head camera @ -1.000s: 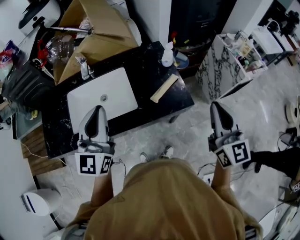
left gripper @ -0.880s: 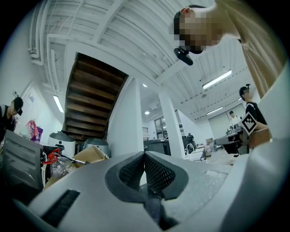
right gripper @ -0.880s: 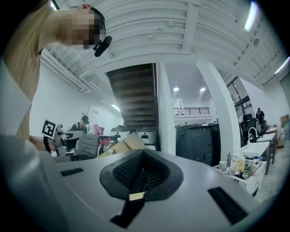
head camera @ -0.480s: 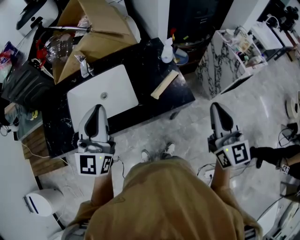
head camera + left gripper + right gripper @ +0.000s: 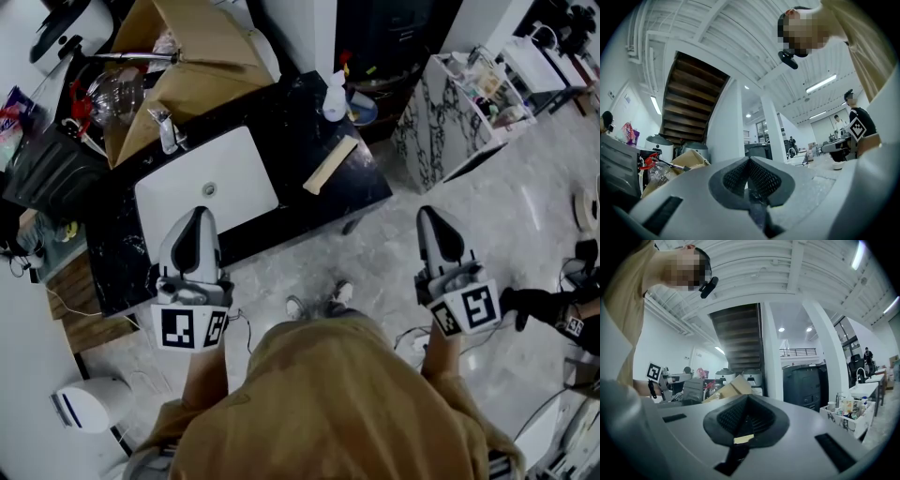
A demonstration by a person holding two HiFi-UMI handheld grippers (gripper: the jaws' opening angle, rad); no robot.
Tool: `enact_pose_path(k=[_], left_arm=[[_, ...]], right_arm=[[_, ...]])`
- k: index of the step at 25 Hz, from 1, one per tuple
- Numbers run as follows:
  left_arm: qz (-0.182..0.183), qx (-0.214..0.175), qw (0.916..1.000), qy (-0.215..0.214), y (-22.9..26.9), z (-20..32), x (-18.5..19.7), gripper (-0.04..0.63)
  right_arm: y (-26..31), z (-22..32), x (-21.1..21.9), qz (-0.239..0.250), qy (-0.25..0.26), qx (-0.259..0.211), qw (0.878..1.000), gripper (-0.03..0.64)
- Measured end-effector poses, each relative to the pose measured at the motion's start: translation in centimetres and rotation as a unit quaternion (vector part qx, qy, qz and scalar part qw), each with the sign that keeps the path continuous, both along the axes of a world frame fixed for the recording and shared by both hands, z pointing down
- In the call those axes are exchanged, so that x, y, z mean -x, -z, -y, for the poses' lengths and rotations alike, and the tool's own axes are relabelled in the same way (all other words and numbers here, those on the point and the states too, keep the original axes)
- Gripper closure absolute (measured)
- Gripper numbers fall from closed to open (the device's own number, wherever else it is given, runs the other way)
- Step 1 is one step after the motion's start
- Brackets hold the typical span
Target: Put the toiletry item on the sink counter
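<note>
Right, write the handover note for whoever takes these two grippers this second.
Left gripper: shut, empty, held in front of the basin.
Right gripper: shut, empty, over the floor to the right of the sink counter.
Things: a spray bottle and a flat beige piece lie on the counter right of the basin. A marble-patterned rack of small items stands further right.
Done: nothing picked up.
Left: fetch the toiletry item, probably from the rack, and set it on the counter.

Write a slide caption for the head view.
Both shut, left gripper and right gripper face a black marble counter with white rectangular sink.
</note>
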State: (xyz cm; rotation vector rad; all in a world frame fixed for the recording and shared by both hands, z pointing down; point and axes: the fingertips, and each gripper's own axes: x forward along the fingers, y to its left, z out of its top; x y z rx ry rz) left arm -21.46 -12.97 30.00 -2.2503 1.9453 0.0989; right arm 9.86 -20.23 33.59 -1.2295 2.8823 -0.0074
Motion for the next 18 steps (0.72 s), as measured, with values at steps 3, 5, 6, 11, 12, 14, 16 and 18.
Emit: enact_pose_path(k=[3, 5, 6, 11, 12, 14, 16, 18], left_arm=[[-0.001, 0.000, 1.0000, -0.001, -0.2, -0.2, -0.2, 0.591], [0.000, -0.002, 1.0000, -0.003, -0.3, -0.1, -0.4, 0.591], [-0.001, -0.002, 1.0000, -0.005, -0.3, 0.0, -0.5, 0.591], [-0.005, -0.004, 0.9999, -0.012, -0.1, 0.3, -1.0, 0.591], [-0.005, -0.005, 0.9999, -0.014, -0.1, 0.4, -1.1, 0.591], [-0.005, -0.005, 0.9998, -0.018, -0.1, 0.6, -1.5, 0.591], [-0.006, -0.005, 0.9997, -0.022, -0.2, 0.8, -1.8, 0.591], [-0.006, -0.005, 0.9997, -0.025, -0.2, 1.0, -2.2, 0.591]], right_arm=[[-0.2, -0.2, 0.1, 0.000, 0.002, 0.000, 1.000, 0.614], [-0.3, -0.2, 0.0, 0.003, 0.002, 0.000, 1.000, 0.614], [-0.3, -0.2, 0.0, 0.004, 0.002, 0.000, 1.000, 0.614], [-0.1, -0.4, -0.3, 0.003, 0.001, -0.003, 1.000, 0.614], [-0.1, -0.5, -0.4, 0.003, 0.000, -0.003, 1.000, 0.614], [-0.2, -0.6, -0.6, 0.003, -0.001, -0.003, 1.000, 0.615], [-0.2, -0.6, -0.8, 0.003, -0.002, -0.003, 1.000, 0.614], [-0.3, -0.6, -1.1, 0.002, -0.004, -0.003, 1.000, 0.614]])
